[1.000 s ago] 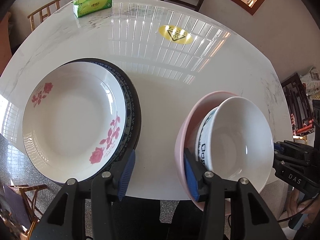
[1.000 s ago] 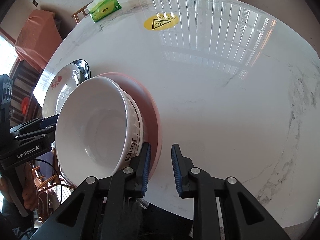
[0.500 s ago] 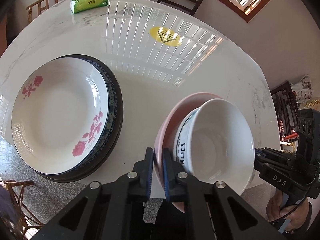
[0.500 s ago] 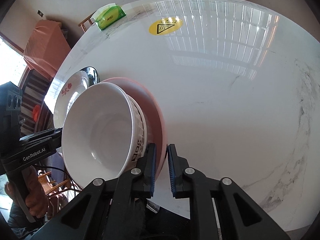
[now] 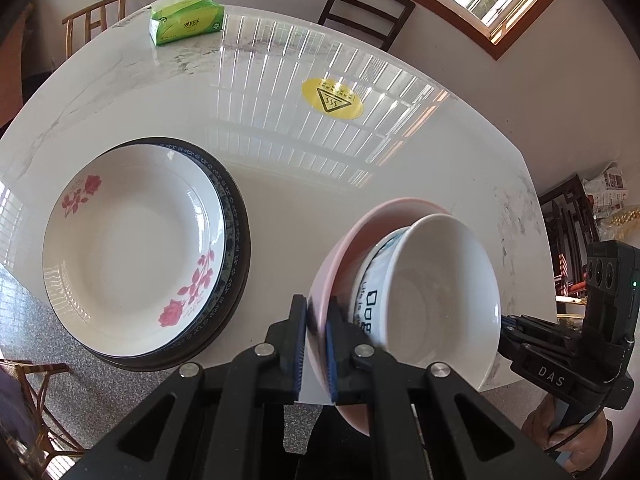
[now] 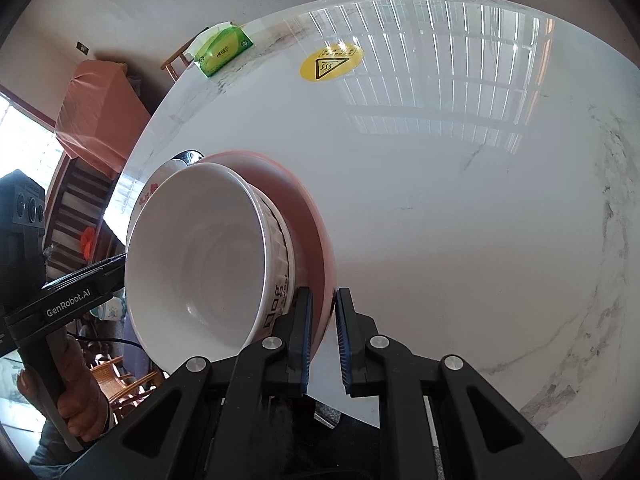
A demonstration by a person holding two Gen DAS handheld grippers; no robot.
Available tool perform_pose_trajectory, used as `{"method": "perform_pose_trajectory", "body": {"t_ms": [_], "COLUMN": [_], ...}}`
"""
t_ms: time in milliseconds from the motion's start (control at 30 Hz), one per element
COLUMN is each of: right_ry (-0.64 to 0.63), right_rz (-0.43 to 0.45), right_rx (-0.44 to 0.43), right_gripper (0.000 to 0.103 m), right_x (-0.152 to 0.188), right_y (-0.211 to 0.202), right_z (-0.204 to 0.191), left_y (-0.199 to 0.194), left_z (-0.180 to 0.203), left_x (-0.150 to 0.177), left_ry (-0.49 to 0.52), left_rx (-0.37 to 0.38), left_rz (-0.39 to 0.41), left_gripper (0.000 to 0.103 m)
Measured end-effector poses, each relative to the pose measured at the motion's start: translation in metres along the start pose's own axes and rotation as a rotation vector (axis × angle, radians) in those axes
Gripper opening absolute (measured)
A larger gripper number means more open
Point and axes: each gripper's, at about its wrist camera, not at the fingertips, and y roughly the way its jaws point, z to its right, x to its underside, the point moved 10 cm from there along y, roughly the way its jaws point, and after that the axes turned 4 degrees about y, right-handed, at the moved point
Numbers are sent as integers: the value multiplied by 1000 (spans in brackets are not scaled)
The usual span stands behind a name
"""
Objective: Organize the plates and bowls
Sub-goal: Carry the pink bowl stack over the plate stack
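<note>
Sunlight from a barred window is streaking across a glossy white marble bench, where a green tissue pack is sitting at the far edge and a yellow warning sticker is lying near the middle. At the left, a white plate with pink roses is resting on top of a dark blue-rimmed plate, the pair sitting near the bench's front edge. Beside them to the right, the left gripper is clamping its blue-padded fingers onto the near left rim of a pink bowl, the pads pressing on either side of the rim with almost no gap. Nested inside the pink bowl are a white bowl with dark lettering and a plain white bowl, the whole stack tilting at the bench's front edge. On the stack's opposite side, the right gripper is likewise pinching the pink bowl's rim between its fingers, closed down tight on it. A person's hand is gripping the left gripper's handle at the lower left of the right wrist view.
</note>
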Motion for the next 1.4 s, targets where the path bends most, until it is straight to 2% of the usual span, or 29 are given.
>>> {"method": "perform_pose_trajectory", "body": {"t_ms": [333, 700, 1400], "right_ry": [-15, -58, -140], "right_rz": [9, 16, -13], "right_rx": [-17, -38, -85], "right_gripper": [14, 14, 15], "right_x": [-7, -21, -41], "right_y": [-8, -11, 8], "right_z": [-14, -47, -118], "left_y": [-23, -50, -91], "left_z": [-13, -31, -97], "left_x": [-5, -13, -23], "left_ry": [-21, -57, -158], "left_rx": [-9, -30, -75], "left_rz": [26, 64, 118], "left_gripper": [7, 7, 7]}}
